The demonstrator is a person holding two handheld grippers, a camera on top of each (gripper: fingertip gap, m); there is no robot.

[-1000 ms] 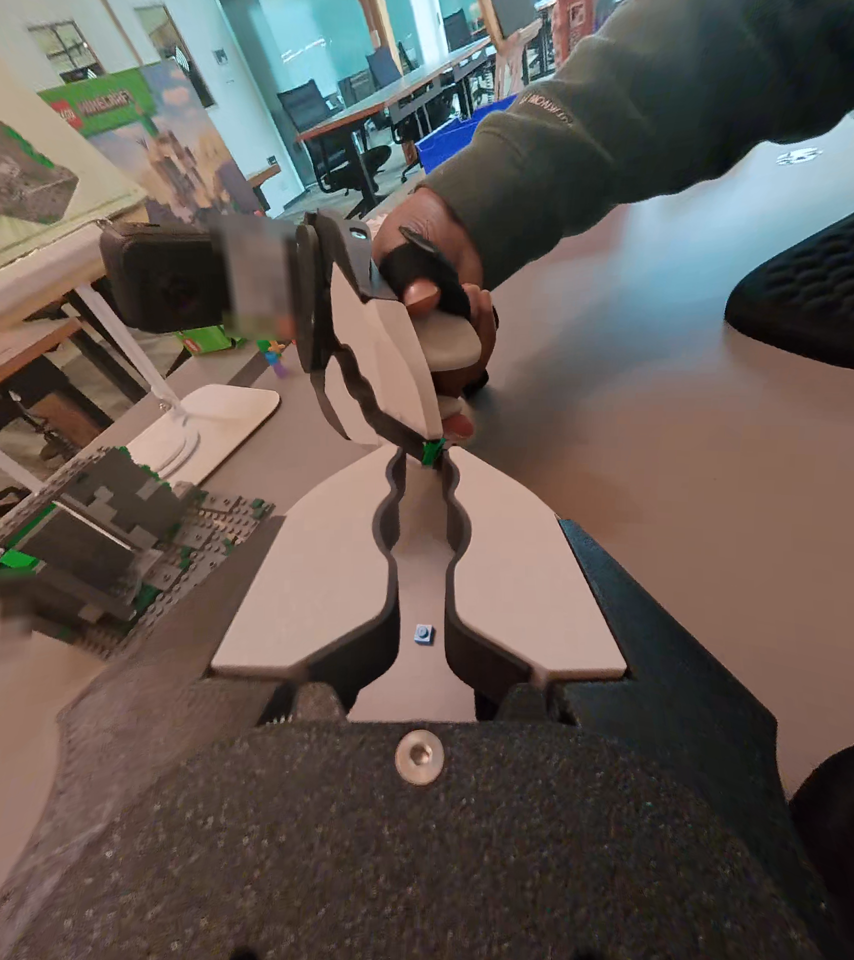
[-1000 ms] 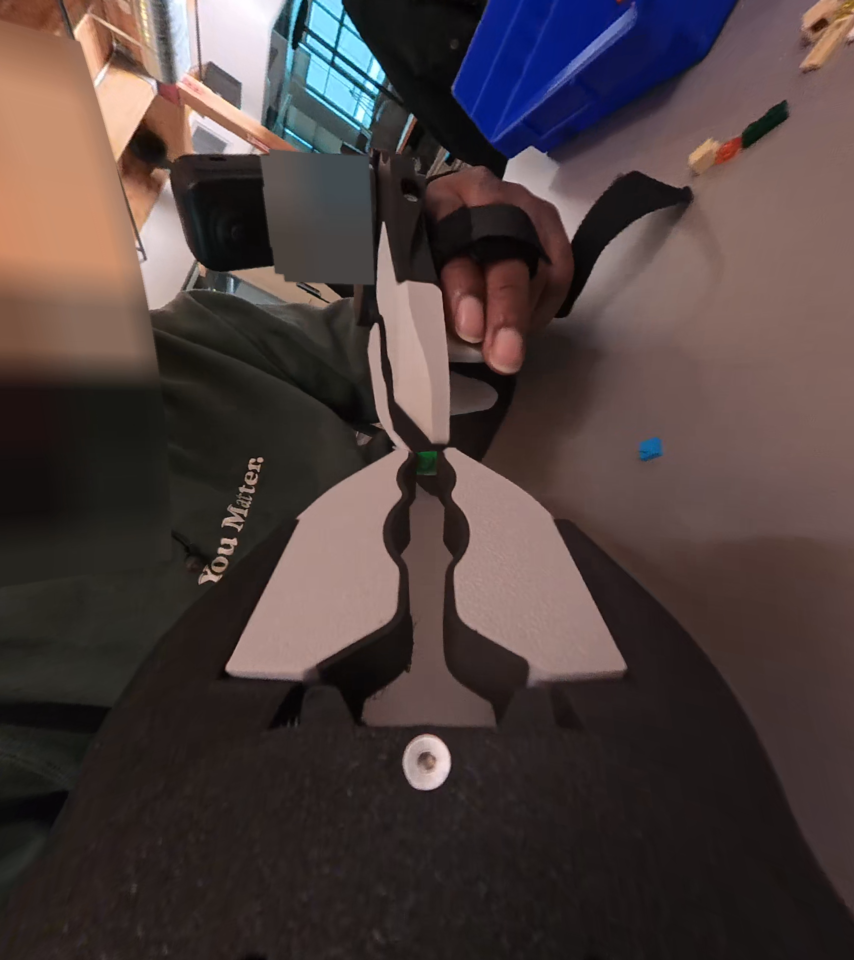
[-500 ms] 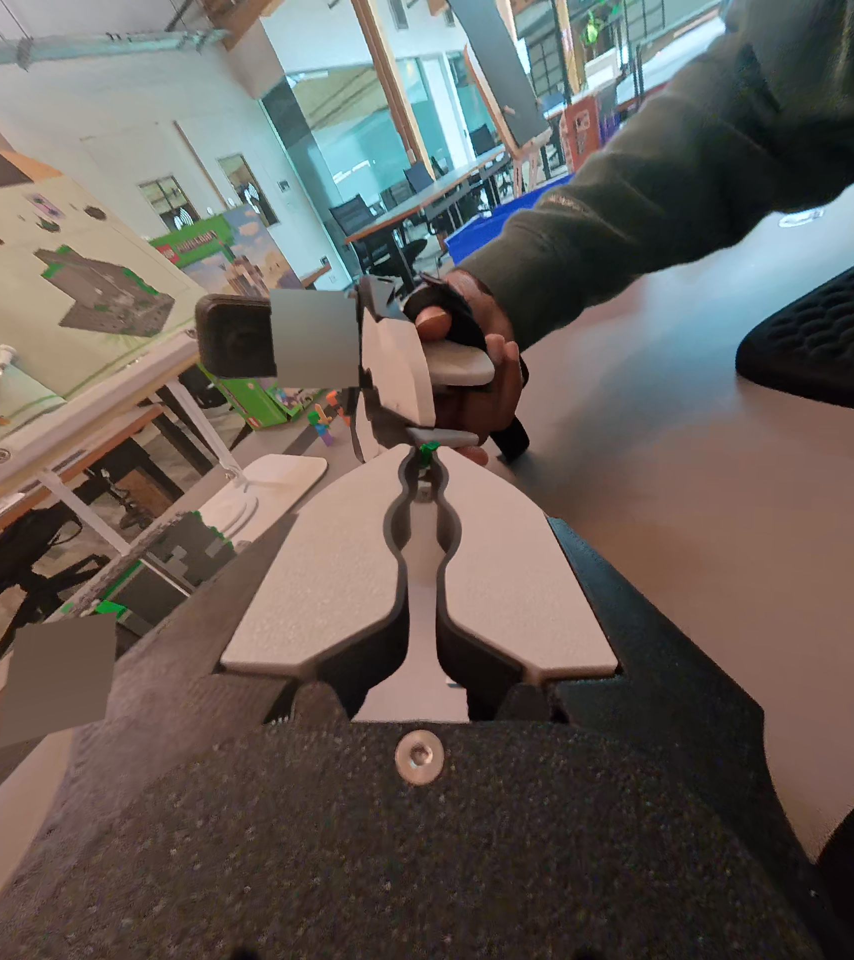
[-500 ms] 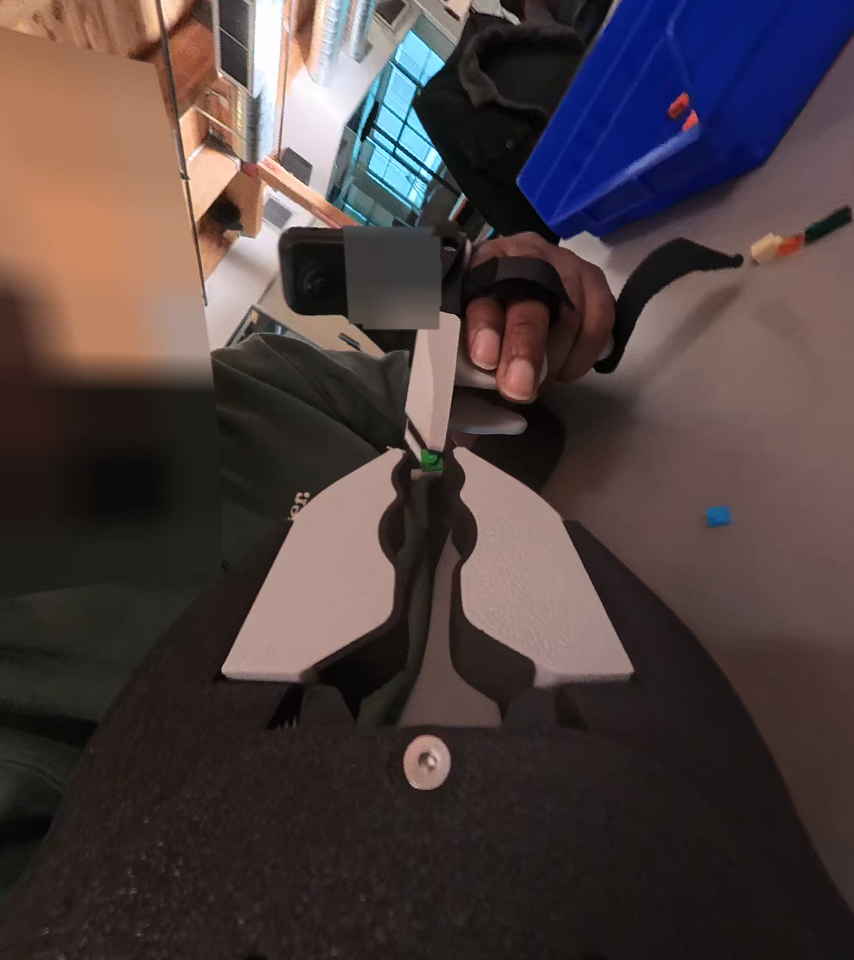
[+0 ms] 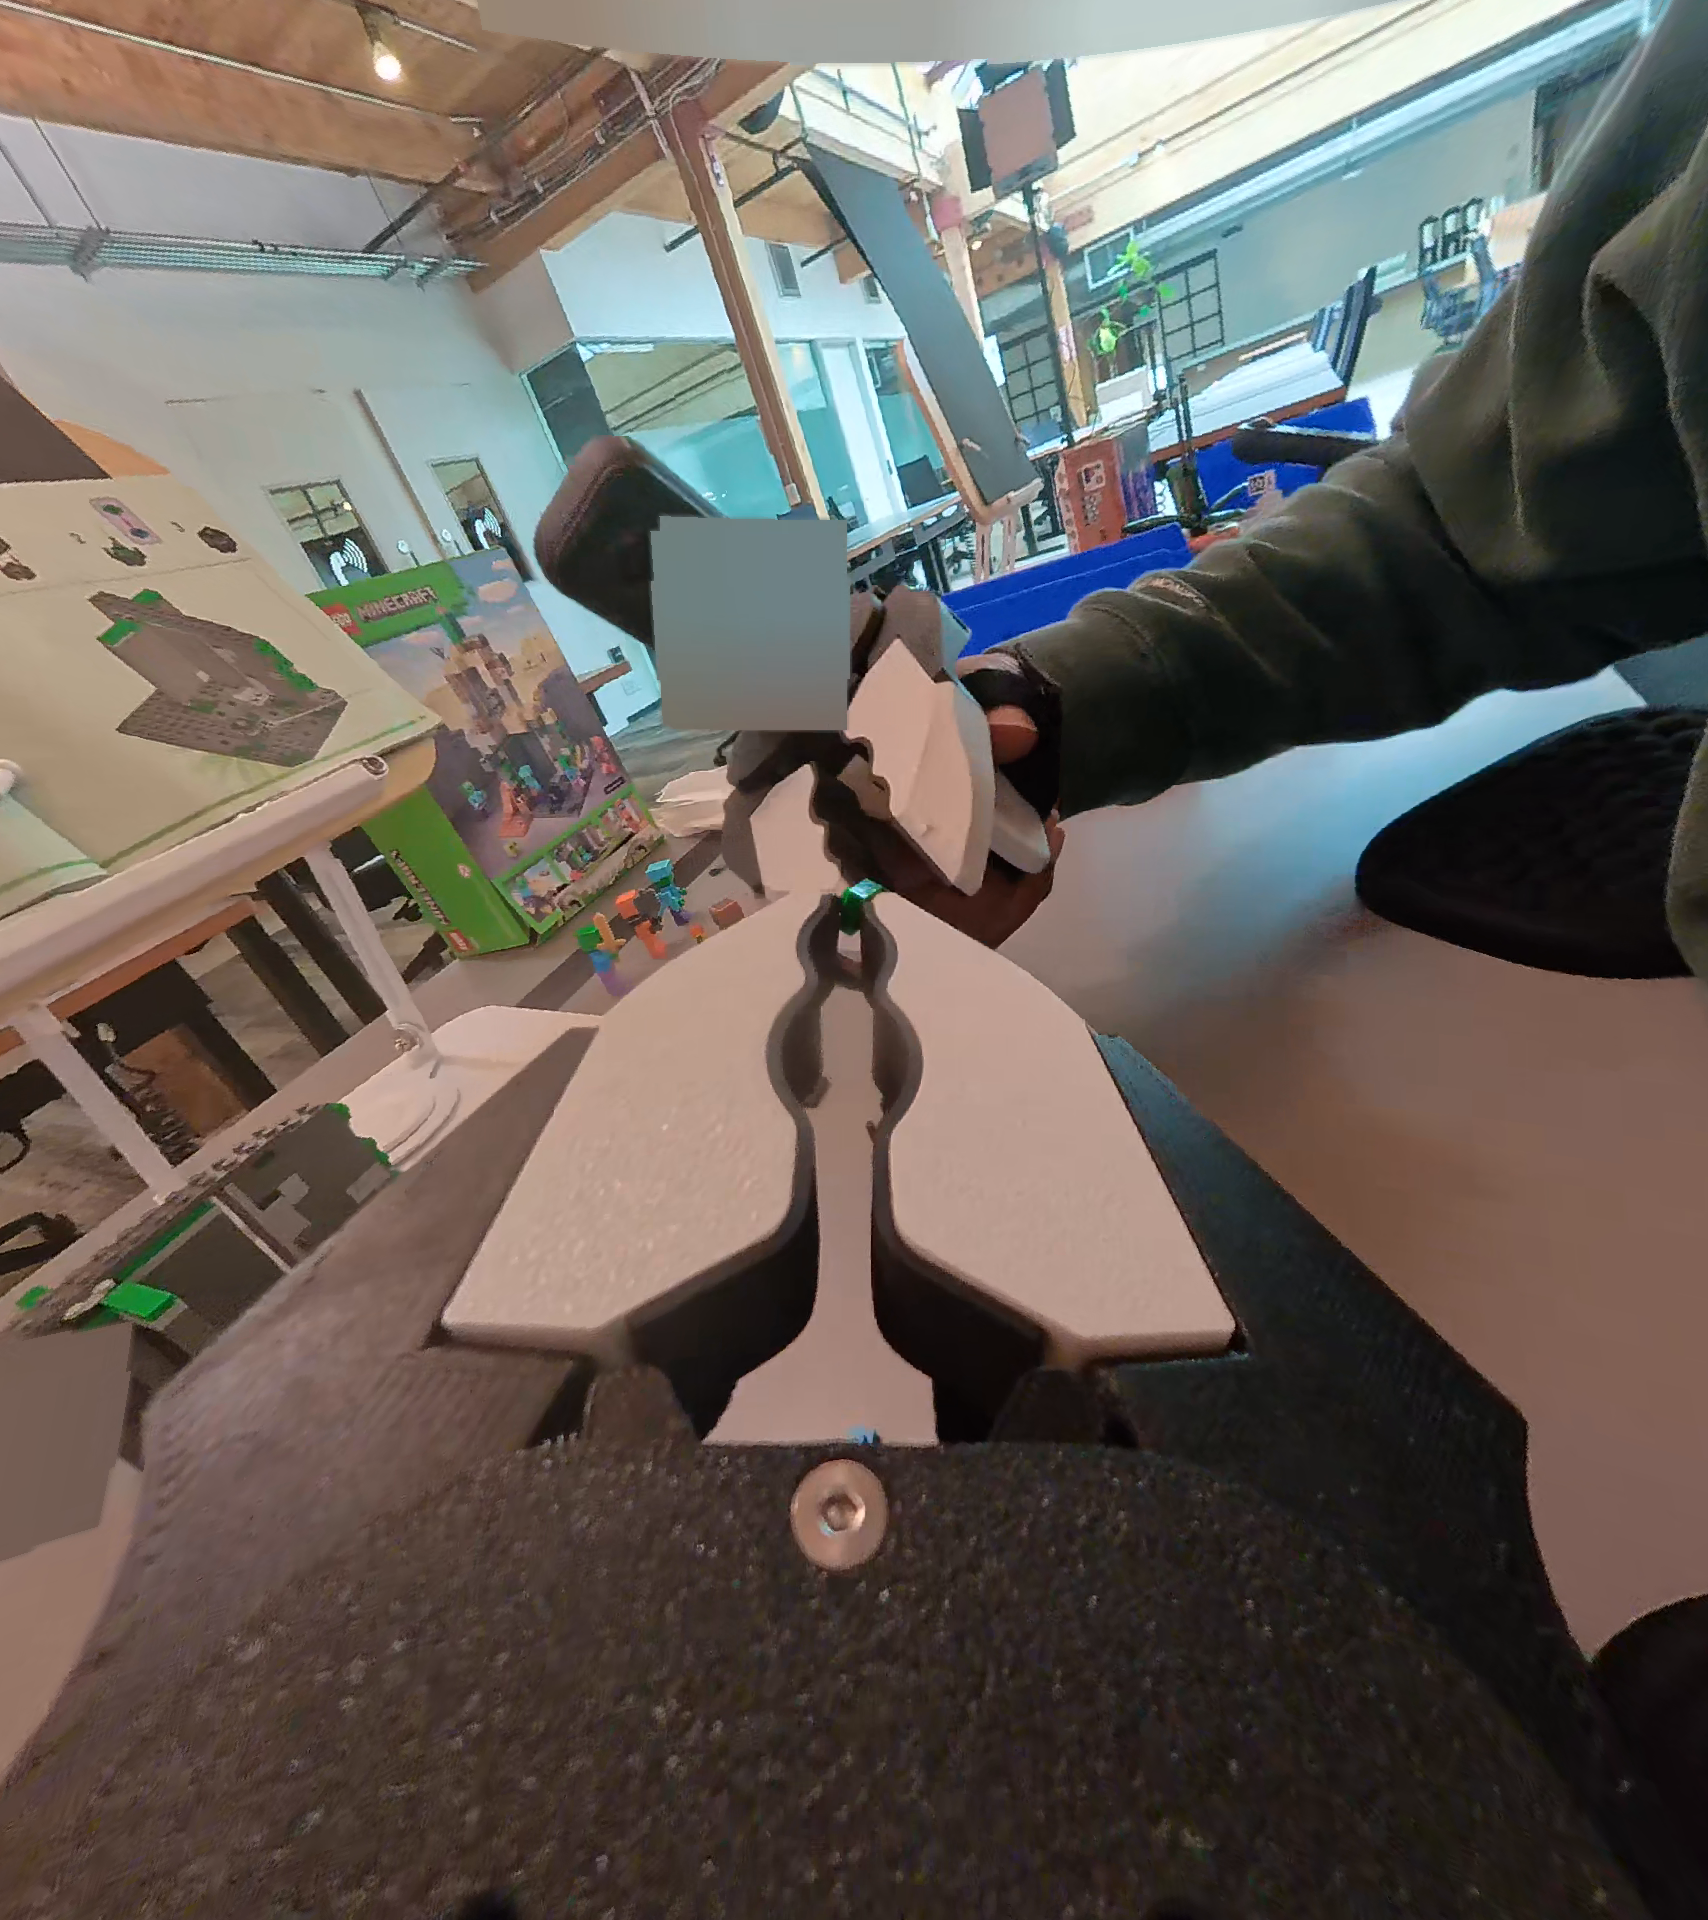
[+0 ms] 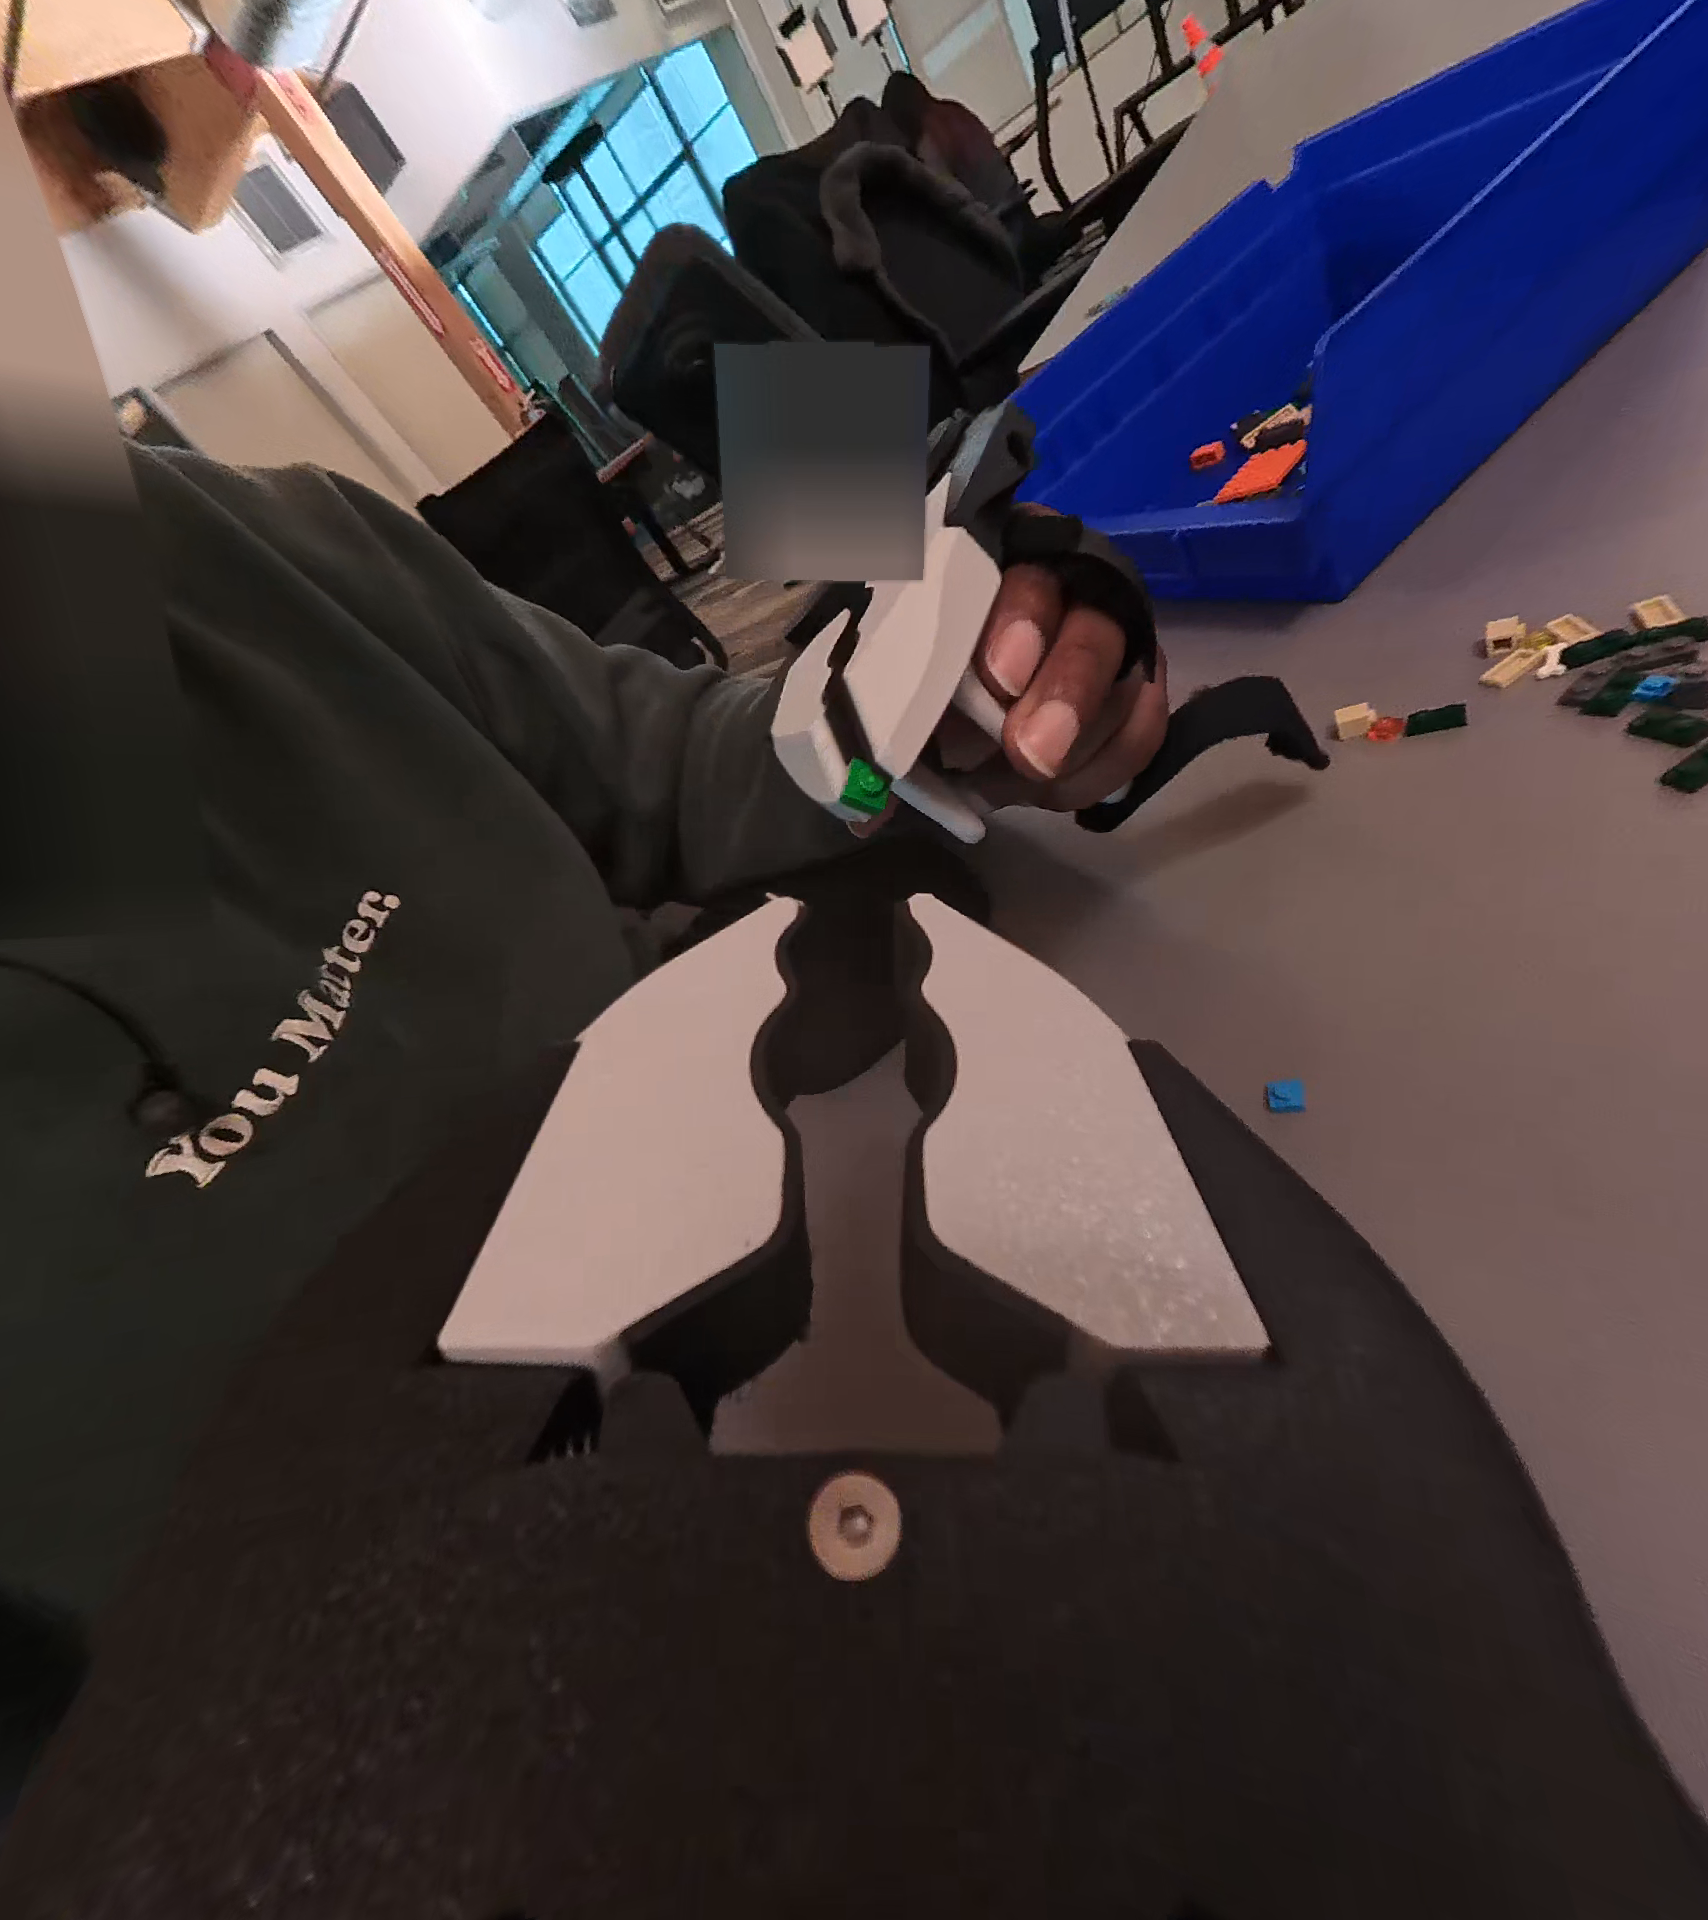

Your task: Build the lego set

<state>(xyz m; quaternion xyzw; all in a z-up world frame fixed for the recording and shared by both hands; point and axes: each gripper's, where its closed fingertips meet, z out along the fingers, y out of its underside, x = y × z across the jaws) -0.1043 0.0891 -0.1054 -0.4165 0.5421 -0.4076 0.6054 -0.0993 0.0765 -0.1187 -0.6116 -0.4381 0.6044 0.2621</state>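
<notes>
Left hand-held gripper [image 5: 852, 916]: raised off the counter [image 5: 1349, 1122], fingers drawn close together, pinching a small green brick [image 5: 858, 900] at the very tips. In the right wrist view the same gripper [image 6: 865, 795] shows farther off, tilted down and to the left, the green brick [image 6: 866, 784] clamped at its tip with a stud facing the camera.
Left hand [image 6: 1058, 686]: wrapped round the gripper's handle under a black strap, two fingernails toward the camera; dark green sleeve [image 6: 476, 727] runs back to the left.
Right hand-held gripper [image 6: 852, 914]: holds nothing, fingers parted with a clear gap, tips just short of the left gripper and apart from it. Seen from the left wrist view [image 5: 829, 831] it points down toward the green brick, its tips just above the brick; contact cannot be told.
Right hand [image 5: 1011, 758]: closed on the handle, sleeve [image 5: 1349, 644] stretching in from the right.
Lego build [image 5: 237, 1205]: grey and green, on the counter at lower left, well apart from both grippers.
Instruction sheet [image 5: 154, 665]: propped on a white stand, left.
Set box [image 5: 507, 748]: upright beyond the build, minifigures [image 5: 642, 925] in front of it.
Blue bin [image 6: 1401, 343]: on the counter, a few orange pieces inside.
Loose bricks [image 6: 1639, 686]: scattered right of the bin; one blue piece [image 6: 1285, 1095] lies alone, nearer.
</notes>
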